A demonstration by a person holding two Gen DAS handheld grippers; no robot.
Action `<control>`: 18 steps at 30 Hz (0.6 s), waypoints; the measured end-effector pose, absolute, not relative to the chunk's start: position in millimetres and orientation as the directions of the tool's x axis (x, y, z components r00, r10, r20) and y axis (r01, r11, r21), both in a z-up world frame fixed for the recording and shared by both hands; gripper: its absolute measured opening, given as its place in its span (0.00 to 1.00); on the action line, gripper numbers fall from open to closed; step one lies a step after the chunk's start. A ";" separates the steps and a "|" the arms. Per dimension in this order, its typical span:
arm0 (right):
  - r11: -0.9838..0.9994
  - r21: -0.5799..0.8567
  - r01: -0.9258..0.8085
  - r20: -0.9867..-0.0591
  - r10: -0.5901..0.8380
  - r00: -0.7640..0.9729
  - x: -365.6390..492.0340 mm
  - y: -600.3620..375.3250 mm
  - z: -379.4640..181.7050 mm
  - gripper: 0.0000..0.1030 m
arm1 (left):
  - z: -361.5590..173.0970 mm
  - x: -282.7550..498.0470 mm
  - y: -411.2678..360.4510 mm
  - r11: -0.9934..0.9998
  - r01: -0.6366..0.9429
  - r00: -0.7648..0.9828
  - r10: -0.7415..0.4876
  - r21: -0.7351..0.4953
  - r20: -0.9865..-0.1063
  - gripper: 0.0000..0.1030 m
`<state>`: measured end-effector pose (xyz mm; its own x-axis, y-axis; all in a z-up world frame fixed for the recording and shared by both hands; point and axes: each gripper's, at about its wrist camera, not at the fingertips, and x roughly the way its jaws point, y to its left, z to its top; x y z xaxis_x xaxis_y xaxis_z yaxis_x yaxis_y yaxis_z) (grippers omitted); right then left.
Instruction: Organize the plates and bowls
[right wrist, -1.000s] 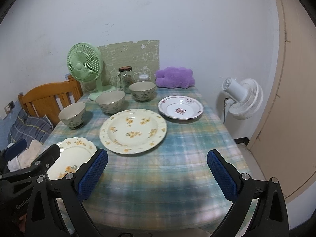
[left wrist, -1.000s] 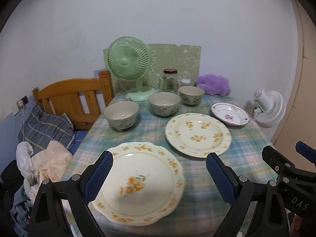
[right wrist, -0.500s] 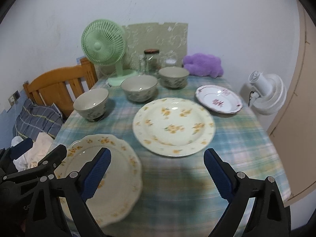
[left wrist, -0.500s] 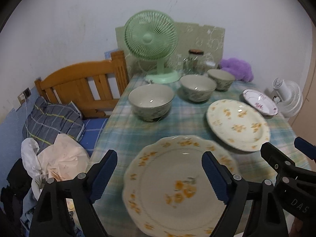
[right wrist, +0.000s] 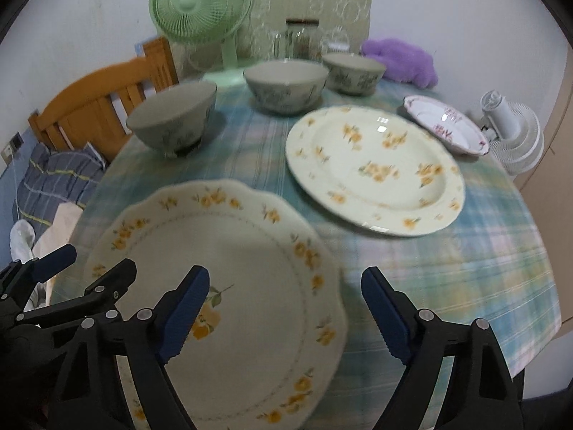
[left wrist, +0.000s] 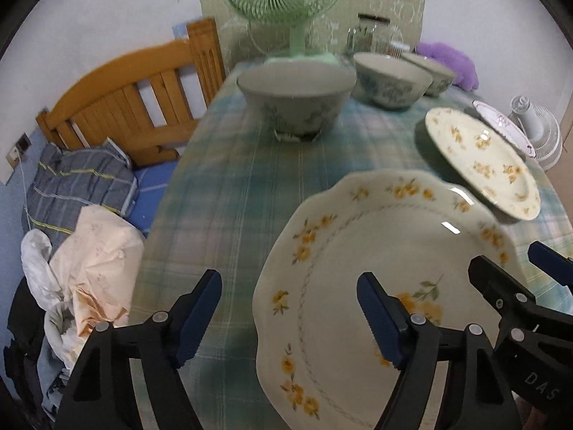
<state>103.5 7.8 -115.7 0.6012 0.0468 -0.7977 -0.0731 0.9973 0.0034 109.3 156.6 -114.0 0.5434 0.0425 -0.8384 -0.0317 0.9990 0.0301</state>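
A scalloped plate with yellow flowers lies at the near edge of the plaid-covered table. My left gripper hovers over its left rim and my right gripper over its right rim. Both pairs of jaws are closing. The rim shows between the fingers, and no pad touches it. Farther back lie a round yellow-flowered plate and a small pink-flowered plate. Three bowls stand in a row: left, middle and right.
At the table's back stand a green fan, glass jars and a purple plush. A white fan sits off the right edge. A wooden frame and piled clothes lie to the left.
Both grippers have come forward and down toward the scalloped plate, which now fills the foreground. Their jaws have narrowed. The dishes have not moved.
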 end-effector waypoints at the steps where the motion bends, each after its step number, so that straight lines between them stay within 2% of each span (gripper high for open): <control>1: 0.997 0.001 -0.072 -0.804 0.044 0.593 106.1 9.3 -120.4 0.84 | -117.2 111.3 155.2 0.999 -0.028 0.538 0.036 0.025 -0.842 0.74; 10: 0.998 -0.040 -0.041 -0.832 -0.011 0.554 121.9 15.2 -140.5 0.75 | -128.0 121.4 154.4 0.998 0.039 0.515 -0.055 -0.041 -0.856 0.65; 12: 0.999 -0.044 -0.028 -0.850 -0.023 0.527 125.2 11.3 -146.0 0.72 | -128.5 122.0 150.5 0.997 0.065 0.508 -0.075 -0.049 -0.858 0.67; 18: 1.000 -0.021 -0.008 -0.865 -0.015 0.502 129.4 8.3 -148.8 0.71 | -128.0 126.4 150.8 0.996 0.066 0.494 -0.084 -0.059 -0.865 0.66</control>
